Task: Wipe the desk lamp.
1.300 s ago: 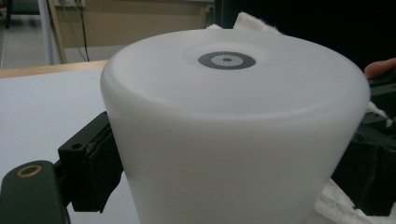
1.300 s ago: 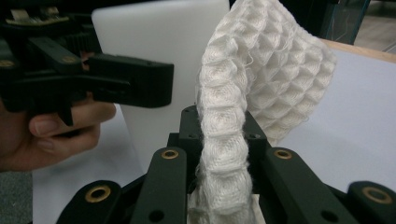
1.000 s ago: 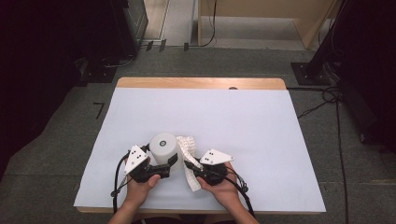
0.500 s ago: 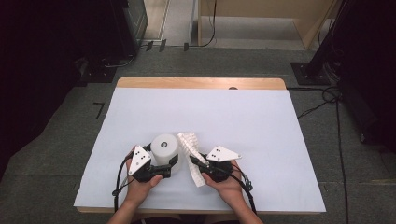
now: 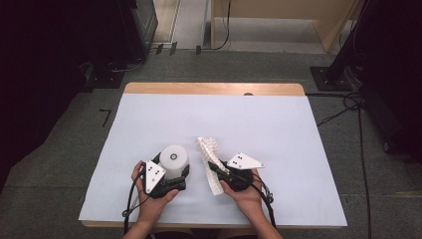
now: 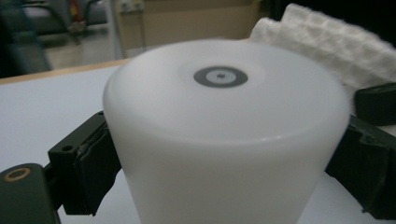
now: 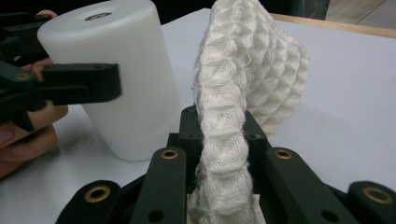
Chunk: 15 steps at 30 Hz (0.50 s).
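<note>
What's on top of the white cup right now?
The white cup stands upside down; its flat top bears only a small grey ring mark. The waffle cloth is beside it, not on it. What's underneath is hidden.

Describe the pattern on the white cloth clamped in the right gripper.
The white waffle-weave cloth has a raised honeycomb grid, plain white throughout; clearest in the right gripper view.

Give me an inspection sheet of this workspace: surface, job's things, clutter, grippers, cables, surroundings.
Surface: table under a pale sheet; wooden strip bare along the far edge.
Job's things: white cylinder upright near the front edge; white waffle-weave cloth beside it, apart from it.
Clutter: nothing seen.
Grippers: left gripper shut on the cylinder's sides; right gripper shut on the cloth, which rises between its jaws.
Cables: one trails from each gripper over the front edge; more lie on the floor at right.
Surroundings: grey carpet, dark equipment at both sides, wooden furniture beyond.
</note>
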Each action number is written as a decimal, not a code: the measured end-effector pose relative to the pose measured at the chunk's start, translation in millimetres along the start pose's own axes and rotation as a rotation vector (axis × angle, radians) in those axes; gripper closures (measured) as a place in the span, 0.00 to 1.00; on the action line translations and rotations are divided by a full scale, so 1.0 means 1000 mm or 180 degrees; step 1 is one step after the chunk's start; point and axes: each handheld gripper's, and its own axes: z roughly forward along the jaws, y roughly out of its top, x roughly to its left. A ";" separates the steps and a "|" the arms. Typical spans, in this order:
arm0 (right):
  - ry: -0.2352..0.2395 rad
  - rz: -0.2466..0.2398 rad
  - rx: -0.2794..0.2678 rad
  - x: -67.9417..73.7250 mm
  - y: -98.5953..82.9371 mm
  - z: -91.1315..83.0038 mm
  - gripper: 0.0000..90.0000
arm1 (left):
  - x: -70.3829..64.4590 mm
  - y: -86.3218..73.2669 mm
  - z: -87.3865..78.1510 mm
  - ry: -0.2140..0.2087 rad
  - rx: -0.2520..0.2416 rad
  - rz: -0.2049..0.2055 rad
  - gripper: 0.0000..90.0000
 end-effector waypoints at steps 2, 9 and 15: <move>0.0011 -0.0010 0.0007 0.001 0.000 0.001 0.85 | -0.003 0.000 0.001 0.0083 0.0046 0.0008 0.07; 0.0133 -0.0068 0.0124 0.015 -0.006 0.011 0.85 | 0.008 0.005 0.000 -0.0196 0.0036 -0.0129 0.10; 0.0264 -0.0162 0.0255 0.029 -0.013 0.023 0.85 | 0.024 0.015 -0.007 -0.0567 -0.0143 -0.0362 0.10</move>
